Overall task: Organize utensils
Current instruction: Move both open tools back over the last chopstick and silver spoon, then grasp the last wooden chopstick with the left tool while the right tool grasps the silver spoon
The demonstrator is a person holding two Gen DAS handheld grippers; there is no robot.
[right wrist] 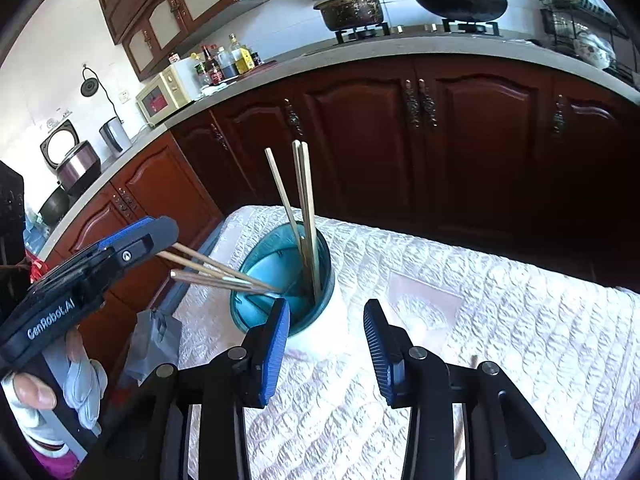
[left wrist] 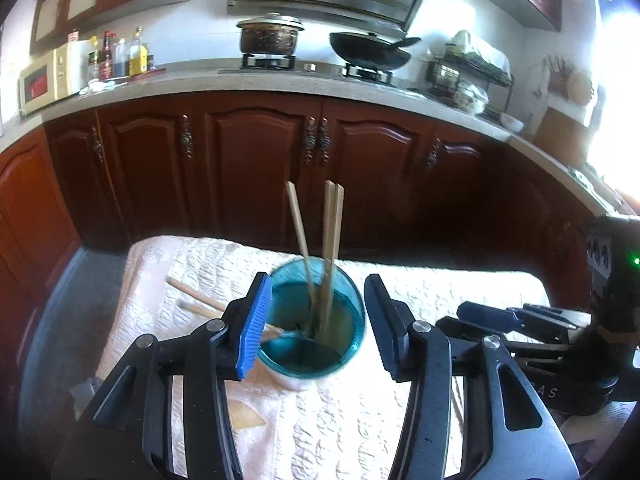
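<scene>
"GenRobot.AI" stands in white on the left hand-held gripper point(right wrist: 132, 248) body, at about 8 o'clock in the right wrist view.

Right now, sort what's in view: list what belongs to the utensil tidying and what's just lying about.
Job:
- holder
- chopsticks in it
- chopsticks lying on the cloth behind it
- left tongs, right tongs, both open and empty

Lying about:
- pot
- wok
- microwave
- bottles
- rice cooker
</scene>
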